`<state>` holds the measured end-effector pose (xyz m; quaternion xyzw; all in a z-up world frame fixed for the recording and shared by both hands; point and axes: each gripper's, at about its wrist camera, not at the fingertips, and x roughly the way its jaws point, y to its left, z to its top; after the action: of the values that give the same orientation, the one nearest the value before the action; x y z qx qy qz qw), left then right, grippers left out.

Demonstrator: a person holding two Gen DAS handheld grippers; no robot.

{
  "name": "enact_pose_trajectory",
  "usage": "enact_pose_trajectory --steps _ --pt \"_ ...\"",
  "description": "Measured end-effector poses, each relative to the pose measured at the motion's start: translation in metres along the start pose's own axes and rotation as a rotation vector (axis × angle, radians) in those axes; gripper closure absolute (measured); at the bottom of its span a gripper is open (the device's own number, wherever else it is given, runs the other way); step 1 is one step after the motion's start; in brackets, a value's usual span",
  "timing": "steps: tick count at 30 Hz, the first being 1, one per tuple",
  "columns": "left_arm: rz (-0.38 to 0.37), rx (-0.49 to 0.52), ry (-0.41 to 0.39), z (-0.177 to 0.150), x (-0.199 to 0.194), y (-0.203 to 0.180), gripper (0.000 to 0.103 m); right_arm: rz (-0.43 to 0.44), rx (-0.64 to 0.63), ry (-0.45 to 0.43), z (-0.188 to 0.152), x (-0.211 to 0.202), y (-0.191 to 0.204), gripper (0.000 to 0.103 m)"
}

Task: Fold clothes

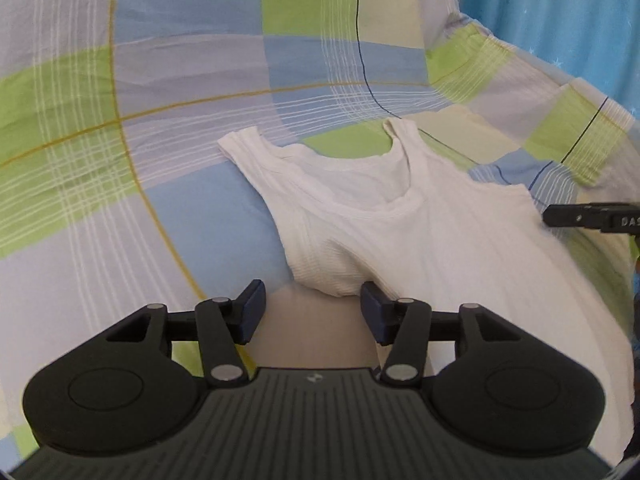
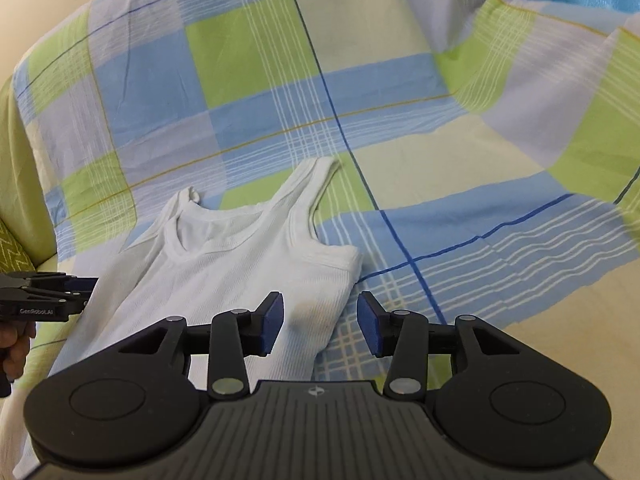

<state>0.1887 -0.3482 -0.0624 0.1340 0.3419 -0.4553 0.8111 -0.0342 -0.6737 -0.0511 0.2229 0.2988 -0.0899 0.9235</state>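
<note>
A white ribbed tank top [image 1: 400,232] lies flat on a checked bed sheet [image 1: 180,60], straps pointing away from me. My left gripper [image 1: 314,312] is open, and the top's bunched side edge below one armhole sits just ahead of the gap between its blue pads. In the right wrist view the tank top [image 2: 240,264] spreads to the left. My right gripper [image 2: 320,320] is open over its other side edge, which lies between the fingers. Each gripper shows at the edge of the other's view: the right gripper [image 1: 592,218] and the left gripper [image 2: 48,296].
The sheet [image 2: 280,80] is checked in blue, green and cream and wrinkled at the far right. A blue curtain [image 1: 560,12] hangs behind it. A green cushion [image 2: 12,240] sits at the left edge. A hand [image 2: 16,344] holds the left gripper.
</note>
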Motion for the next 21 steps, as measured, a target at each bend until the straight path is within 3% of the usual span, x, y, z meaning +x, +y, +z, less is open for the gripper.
enact_pose_trajectory --steps 1,2,3,4,5,10,13,17,21 --pt "-0.004 -0.005 -0.004 0.000 0.001 -0.001 0.056 0.003 0.013 0.005 0.000 0.002 -0.001 0.059" --pt "-0.017 -0.009 -0.004 0.000 0.001 -0.001 0.060 0.006 0.027 0.010 0.001 0.004 -0.003 0.068" --pt "-0.037 -0.015 -0.002 0.000 0.001 0.000 0.074 0.010 0.040 0.015 0.001 0.006 -0.004 0.093" --pt "-0.058 -0.020 -0.001 0.001 0.001 0.000 0.085 0.012 0.053 0.021 0.001 0.005 -0.007 0.099" --pt "-0.069 -0.027 0.000 0.001 -0.001 0.001 0.100 0.008 0.049 0.019 0.002 0.003 -0.008 0.099" --pt "0.039 0.034 -0.036 0.004 -0.026 0.012 0.100 -0.179 -0.093 -0.006 0.009 -0.017 -0.002 0.102" --pt "0.125 0.055 -0.026 0.004 -0.037 0.026 0.103 -0.294 -0.108 -0.008 0.009 -0.024 -0.001 0.090" --pt "0.170 0.088 -0.023 -0.004 -0.054 0.034 0.099 -0.184 -0.154 -0.037 -0.004 -0.049 0.039 0.084" --pt "0.163 0.111 -0.004 -0.022 -0.071 0.035 0.093 0.046 -0.307 -0.005 -0.045 -0.069 0.120 0.074"
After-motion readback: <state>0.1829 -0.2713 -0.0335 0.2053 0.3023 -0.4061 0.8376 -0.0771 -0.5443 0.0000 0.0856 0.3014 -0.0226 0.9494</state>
